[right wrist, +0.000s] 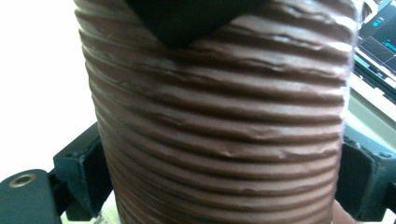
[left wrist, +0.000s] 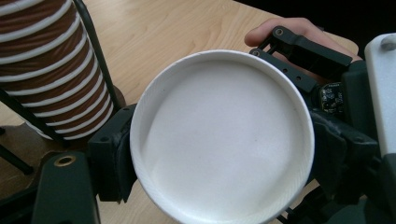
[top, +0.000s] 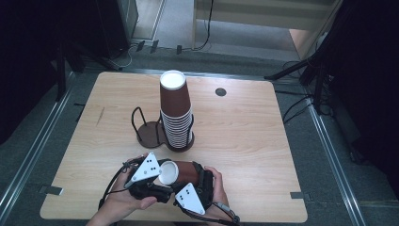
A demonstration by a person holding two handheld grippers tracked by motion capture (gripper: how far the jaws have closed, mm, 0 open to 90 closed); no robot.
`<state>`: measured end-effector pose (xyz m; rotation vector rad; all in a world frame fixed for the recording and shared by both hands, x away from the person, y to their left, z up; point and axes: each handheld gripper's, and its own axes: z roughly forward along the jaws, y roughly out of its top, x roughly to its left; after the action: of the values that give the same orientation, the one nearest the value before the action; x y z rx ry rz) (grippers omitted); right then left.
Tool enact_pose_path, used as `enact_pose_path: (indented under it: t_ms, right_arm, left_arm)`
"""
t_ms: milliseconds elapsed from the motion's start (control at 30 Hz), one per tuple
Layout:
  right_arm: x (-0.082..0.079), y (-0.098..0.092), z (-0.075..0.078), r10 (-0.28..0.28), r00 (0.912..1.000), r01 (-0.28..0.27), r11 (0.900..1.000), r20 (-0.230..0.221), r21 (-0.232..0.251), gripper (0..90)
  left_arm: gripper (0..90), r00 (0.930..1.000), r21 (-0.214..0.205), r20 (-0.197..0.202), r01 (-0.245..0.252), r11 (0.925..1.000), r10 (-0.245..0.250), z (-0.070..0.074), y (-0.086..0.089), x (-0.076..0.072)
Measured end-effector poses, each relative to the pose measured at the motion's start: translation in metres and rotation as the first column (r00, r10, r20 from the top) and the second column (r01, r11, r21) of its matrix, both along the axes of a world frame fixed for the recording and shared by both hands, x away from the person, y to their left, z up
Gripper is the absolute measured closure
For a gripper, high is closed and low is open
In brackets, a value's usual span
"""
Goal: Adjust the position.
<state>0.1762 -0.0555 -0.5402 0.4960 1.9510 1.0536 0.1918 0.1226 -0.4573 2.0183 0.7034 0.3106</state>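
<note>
A ribbed brown paper cup (top: 184, 173) lies on its side above the table's near edge, held between both hands. My left gripper (top: 162, 173) is shut on its white rim; in the left gripper view the cup's white inside (left wrist: 224, 140) faces the camera, with a black jaw against each side of the rim. My right gripper (top: 203, 176) holds the cup's body. In the right gripper view the ribbed wall (right wrist: 224, 140) spans the gap and both fingers (right wrist: 81, 172) touch it. A tall stack of brown cups (top: 175, 113) stands upright mid-table.
The stack sits in one ring of a black wire holder (top: 149, 133); the ring to its left is empty. A dark round grommet (top: 220, 92) lies at the back right of the wooden table (top: 244, 136). Tripod legs and cables stand on the floor around it.
</note>
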Motion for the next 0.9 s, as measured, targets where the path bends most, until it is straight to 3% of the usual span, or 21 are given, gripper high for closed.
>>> enact_pose_path:
  t_ms: [400, 467, 633, 900]
  right_arm:
    - [-0.002, -0.001, 0.007, 0.021, 0.9997, -0.02, 0.9994, -0.015, 0.03, 0.7]
    - [-0.002, -0.002, 0.009, 0.018, 0.9998, -0.018, 0.9992, -0.009, 0.037, 0.7]
    - [-0.005, -0.002, 0.015, 0.02, 0.9998, -0.02, 0.9987, 0.005, 0.046, 0.7]
    - [-0.012, 0.0, 0.026, 0.048, 0.9988, -0.049, 0.9965, 0.011, 0.067, 0.0]
  left_arm:
    - [22.7, 0.9992, -0.003, -0.009, 0.04, 0.9992, -0.04, 0.0, 0.0, -0.001]
    - [22.7, 0.9991, -0.021, -0.006, 0.042, 0.9989, -0.042, 0.001, 0.001, -0.001]
    - [22.7, 0.9999, -0.036, 0.005, 0.015, 0.9992, -0.015, 0.003, 0.005, 0.0]
    - [22.7, 0.9993, -0.023, 0.025, -0.028, 0.9993, 0.028, 0.002, 0.007, 0.0]
